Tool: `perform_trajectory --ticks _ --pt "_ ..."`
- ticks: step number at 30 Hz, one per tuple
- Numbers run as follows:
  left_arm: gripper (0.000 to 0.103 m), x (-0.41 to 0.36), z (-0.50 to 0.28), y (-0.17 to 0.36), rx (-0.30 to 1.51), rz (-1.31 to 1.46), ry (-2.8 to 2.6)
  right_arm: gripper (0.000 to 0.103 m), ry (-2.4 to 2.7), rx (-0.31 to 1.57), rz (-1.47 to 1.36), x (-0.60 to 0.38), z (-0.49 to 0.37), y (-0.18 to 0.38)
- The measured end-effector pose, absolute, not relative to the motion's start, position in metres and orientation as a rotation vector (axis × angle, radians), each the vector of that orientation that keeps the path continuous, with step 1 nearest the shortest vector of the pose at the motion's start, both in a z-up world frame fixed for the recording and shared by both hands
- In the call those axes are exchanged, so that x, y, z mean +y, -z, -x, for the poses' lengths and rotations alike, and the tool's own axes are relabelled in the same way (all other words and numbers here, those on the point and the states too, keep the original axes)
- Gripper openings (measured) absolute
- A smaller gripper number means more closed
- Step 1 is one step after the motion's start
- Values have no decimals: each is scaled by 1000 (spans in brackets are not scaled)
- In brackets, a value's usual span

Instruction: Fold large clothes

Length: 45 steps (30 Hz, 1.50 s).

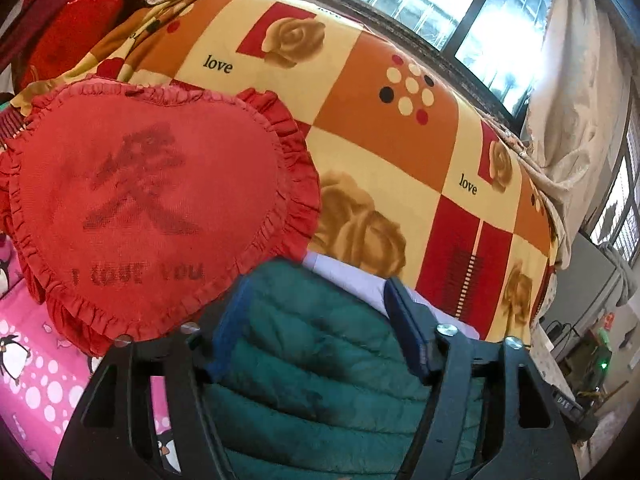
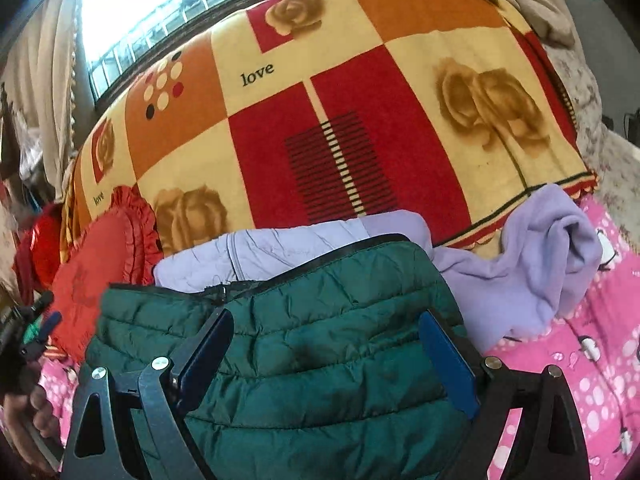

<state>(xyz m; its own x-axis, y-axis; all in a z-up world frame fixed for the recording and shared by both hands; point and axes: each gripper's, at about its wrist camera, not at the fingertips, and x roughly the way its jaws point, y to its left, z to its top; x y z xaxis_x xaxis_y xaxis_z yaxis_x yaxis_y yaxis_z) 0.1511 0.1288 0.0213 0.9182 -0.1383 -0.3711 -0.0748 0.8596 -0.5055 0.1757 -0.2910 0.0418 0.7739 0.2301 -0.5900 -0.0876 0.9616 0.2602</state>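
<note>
A dark green quilted puffer jacket [image 2: 320, 340] lies folded on the bed, its black zipper edge along the far side. It also shows in the left wrist view [image 1: 320, 360]. It rests on a pale lilac jacket [image 2: 288, 248]. My right gripper [image 2: 326, 336] is open, its blue fingers spread over the green jacket. My left gripper [image 1: 320, 312] is open too, with the green jacket's end between its wide-set fingers. The left gripper also shows at the right wrist view's left edge [image 2: 38, 328].
A red heart-shaped frilled cushion [image 1: 148, 208] lies just left of the jacket. A checked rose blanket [image 2: 360, 120] covers the bed beyond. A crumpled lilac fleece [image 2: 540, 256] sits to the right on a pink penguin sheet [image 2: 592, 360]. Windows and curtains stand behind.
</note>
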Motion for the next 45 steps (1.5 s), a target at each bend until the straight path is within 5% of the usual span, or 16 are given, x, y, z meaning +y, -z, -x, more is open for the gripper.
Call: perform_trajectory --ticks 6,13,21,45 --pt "70 96 -194 -13 530 417 -1 101 -93 758 -135 -274 -209 -41" --pt "71 85 -249 52 870 328 -92 102 -63 966 -13 -261 -253 6" --pt "74 80 -251 67 866 279 -99 103 -115 1087 -190 -302 -270 54" --pt "74 92 -209 26 758 347 -45 103 -64 1033 -75 -278 -251 19"
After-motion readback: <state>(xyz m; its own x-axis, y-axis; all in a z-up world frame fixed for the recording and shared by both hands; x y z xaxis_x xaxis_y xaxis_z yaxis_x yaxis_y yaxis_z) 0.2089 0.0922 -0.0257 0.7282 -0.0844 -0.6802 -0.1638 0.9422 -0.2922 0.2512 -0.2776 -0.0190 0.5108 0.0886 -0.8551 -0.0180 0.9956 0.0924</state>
